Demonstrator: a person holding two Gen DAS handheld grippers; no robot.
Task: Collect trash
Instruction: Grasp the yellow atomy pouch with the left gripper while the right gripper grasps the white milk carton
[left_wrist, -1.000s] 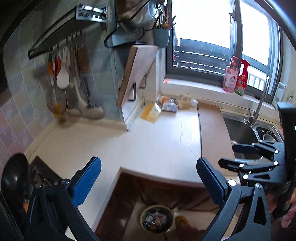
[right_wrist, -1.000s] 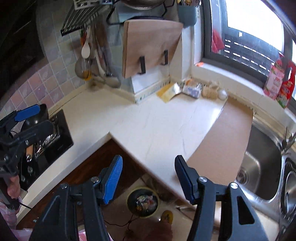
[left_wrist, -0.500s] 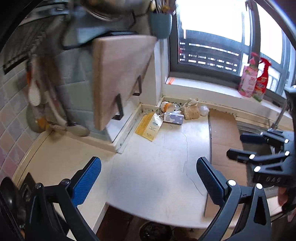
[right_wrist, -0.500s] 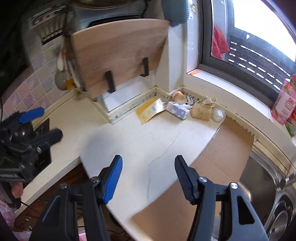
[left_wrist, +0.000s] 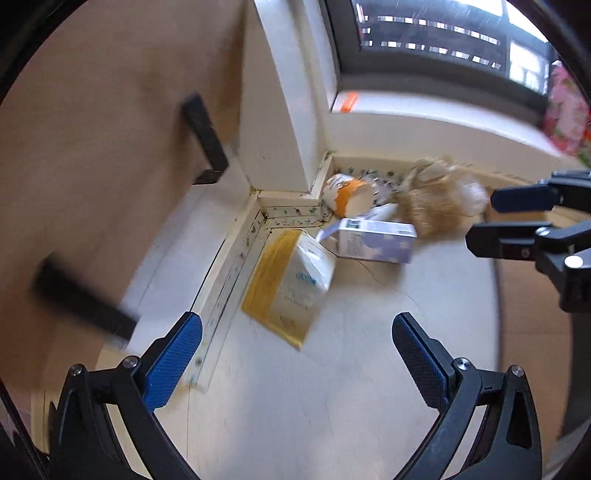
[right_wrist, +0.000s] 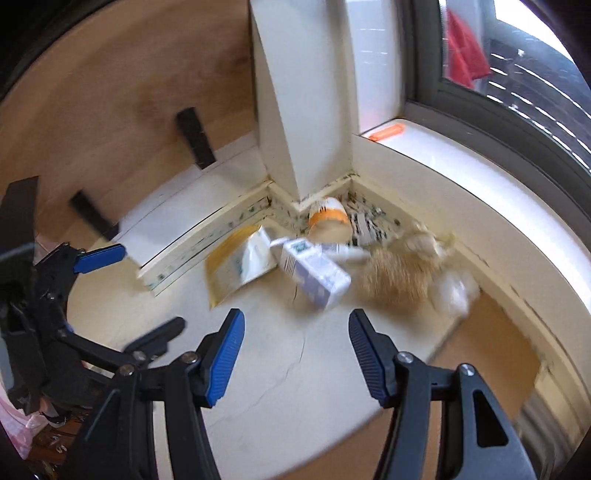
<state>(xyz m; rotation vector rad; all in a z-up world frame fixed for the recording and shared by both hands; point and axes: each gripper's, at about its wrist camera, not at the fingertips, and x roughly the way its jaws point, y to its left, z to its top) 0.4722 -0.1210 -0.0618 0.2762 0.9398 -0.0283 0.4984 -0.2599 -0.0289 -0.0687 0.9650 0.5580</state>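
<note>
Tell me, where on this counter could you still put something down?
The pale counter between the right tool and the carton is bare, and so is the brown board beside it. The corner is crowded: yellow packet, cup, straw wad and white bag.

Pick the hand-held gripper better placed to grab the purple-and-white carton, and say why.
Right hand-held gripper: likely better, open with the carton just ahead between its fingers. Left hand-held gripper faces the yellow packet.

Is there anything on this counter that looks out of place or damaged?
Yes. Trash is piled in the counter corner: a flat yellow packet, a white-and-purple carton on its side, an orange-and-white paper cup tipped over, and a tan fibrous wad. A thin crack runs across the white countertop.
</note>
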